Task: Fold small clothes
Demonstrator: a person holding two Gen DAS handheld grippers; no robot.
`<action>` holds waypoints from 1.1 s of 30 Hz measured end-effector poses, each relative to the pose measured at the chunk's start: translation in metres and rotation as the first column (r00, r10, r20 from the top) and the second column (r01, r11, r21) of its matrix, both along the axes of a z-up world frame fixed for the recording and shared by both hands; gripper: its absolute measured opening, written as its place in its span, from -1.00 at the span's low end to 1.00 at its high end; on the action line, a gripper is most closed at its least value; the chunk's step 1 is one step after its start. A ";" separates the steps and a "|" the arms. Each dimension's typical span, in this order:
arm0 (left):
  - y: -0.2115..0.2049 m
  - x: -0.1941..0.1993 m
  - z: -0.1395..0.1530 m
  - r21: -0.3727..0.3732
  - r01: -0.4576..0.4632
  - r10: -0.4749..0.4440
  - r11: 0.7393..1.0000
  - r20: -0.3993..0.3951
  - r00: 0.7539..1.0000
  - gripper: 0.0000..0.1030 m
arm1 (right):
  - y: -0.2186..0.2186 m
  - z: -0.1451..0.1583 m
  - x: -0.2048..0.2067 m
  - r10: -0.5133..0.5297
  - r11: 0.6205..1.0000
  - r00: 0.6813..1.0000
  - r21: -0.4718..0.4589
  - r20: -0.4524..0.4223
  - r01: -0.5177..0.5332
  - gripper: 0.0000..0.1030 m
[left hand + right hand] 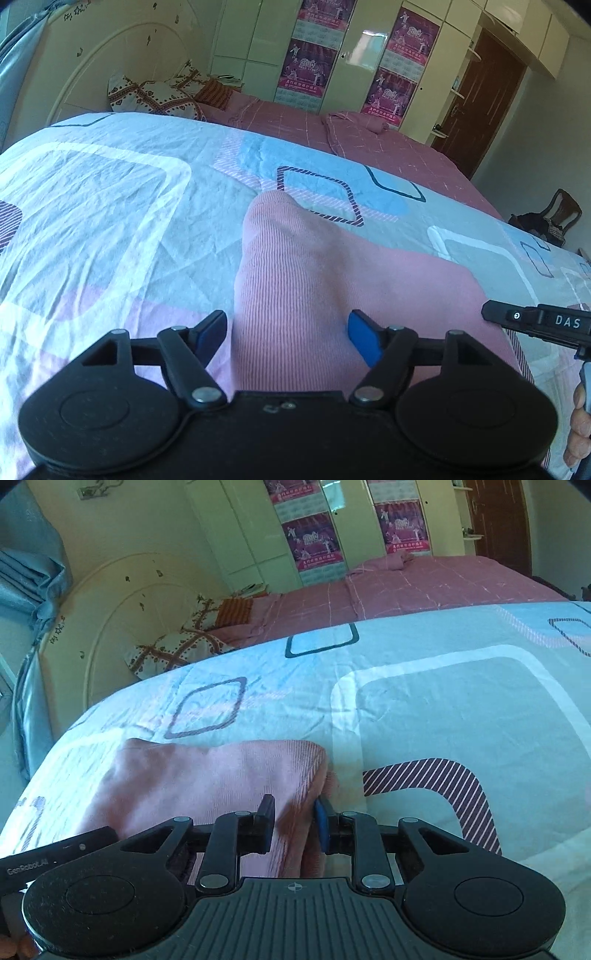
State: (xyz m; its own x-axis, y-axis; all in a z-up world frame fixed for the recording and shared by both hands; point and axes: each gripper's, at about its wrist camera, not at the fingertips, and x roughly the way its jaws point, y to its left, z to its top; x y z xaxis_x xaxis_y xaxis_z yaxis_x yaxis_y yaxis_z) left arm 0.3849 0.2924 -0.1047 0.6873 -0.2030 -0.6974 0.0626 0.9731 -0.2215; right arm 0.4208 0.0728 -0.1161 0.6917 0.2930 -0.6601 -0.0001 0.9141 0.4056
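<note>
Ribbed pink knit garment (314, 280) on creased cotton bedsheet (110, 206); glossy wardrobe (354, 48).

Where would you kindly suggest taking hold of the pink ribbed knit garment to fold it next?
Probably the pink ribbed knit garment is best gripped at its far rounded end, coming from above along the ribs. That narrow end lies flat and free on the patterned bedsheet, while the near part already sits between both hand-held grippers.

The left black plastic two-finger gripper (288, 334) has round matte housings, angled link arms with silver pivot screws and blue pads (364, 341) on its fingertips. The right black two-finger gripper (293, 827) looks alike, with a ribbed centre plate bearing a crosshair mark; white "DAS" lettering marks its side.
</note>
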 end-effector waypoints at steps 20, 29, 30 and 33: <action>-0.006 -0.052 0.001 0.027 0.020 -0.019 0.999 -0.033 0.999 0.45 | 0.037 -0.014 -0.065 0.075 0.983 0.997 -0.169 -0.011 -0.076 -0.59; -0.002 -0.103 0.004 0.013 0.050 -0.050 0.999 -0.026 0.998 0.45 | 0.031 0.010 -0.123 0.080 0.987 0.996 -0.144 0.025 -0.075 -0.58; -0.002 -0.105 -0.002 0.011 0.055 -0.054 0.998 -0.047 0.997 0.45 | 0.033 0.007 -0.129 0.074 0.984 0.997 -0.161 0.015 -0.070 -0.58; -0.001 -0.106 -0.018 0.006 0.051 -0.050 0.999 -0.078 0.996 0.45 | 0.036 -0.014 -0.137 0.053 0.978 0.997 -0.201 -0.052 -0.063 -0.58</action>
State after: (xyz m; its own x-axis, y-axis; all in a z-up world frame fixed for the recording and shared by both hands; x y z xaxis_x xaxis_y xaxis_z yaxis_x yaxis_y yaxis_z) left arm 0.2790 0.2910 -0.1228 0.6203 -0.2305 -0.7497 0.0944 0.9708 -0.2203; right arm 0.2837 0.1088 -0.1297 0.6451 0.1891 -0.7403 -0.0414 0.9761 0.2133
